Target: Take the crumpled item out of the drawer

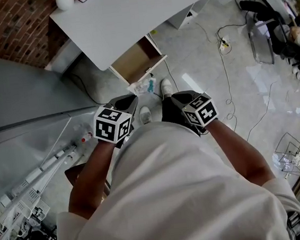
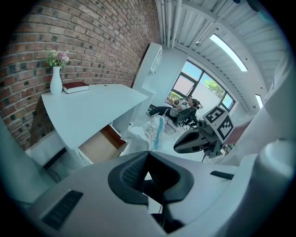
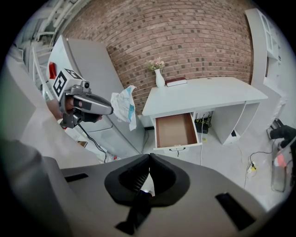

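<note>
My left gripper [image 1: 132,99] is shut on the crumpled white-and-blue item [image 1: 143,85], which hangs in the air in front of the desk. The left gripper view has the item [image 2: 148,131] bunched just beyond the jaw tips [image 2: 148,154]. From the right gripper view, the left gripper [image 3: 108,110] pinches the item [image 3: 124,105] well clear of the drawer. The wooden drawer [image 1: 135,63] stands pulled out under the white desk [image 1: 128,12], and its inside [image 3: 175,130] looks bare. My right gripper [image 1: 176,97] hovers beside the left, its jaws [image 3: 149,158] shut with nothing between them.
A white vase [image 3: 159,78] with flowers and a red book [image 3: 176,82] rest on the desk by the brick wall. A grey cabinet [image 1: 20,98] stands at left. Cables [image 1: 223,56] trail over the floor, with a chair [image 1: 268,30] and a wire basket [image 1: 289,150] at right.
</note>
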The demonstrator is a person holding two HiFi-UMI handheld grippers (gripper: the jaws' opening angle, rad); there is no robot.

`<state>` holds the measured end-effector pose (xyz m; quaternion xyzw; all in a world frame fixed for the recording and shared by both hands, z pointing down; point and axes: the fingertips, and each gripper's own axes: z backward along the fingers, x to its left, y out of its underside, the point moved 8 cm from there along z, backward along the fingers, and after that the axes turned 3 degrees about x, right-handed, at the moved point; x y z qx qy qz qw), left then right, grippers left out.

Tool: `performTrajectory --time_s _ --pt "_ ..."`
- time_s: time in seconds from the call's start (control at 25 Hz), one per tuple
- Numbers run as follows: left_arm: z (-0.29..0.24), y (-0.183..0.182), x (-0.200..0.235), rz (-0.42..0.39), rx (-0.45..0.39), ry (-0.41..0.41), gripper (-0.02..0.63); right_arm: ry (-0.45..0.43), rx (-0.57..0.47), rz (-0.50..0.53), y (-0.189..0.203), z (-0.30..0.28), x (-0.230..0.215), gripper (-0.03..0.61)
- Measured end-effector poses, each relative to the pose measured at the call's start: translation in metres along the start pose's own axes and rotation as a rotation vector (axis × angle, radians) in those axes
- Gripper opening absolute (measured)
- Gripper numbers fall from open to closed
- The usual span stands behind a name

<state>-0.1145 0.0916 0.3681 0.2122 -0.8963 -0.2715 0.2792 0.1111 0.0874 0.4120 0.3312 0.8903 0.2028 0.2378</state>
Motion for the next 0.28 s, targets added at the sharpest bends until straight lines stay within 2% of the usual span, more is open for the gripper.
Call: performTrajectory --time_s 0.28 --pt "-0.0056 -0.0030 0.0018 0.001 0.002 -0.002 0.022 0.004 0.005 0.003 -0.0024 0.0007 -0.0056 0.029"
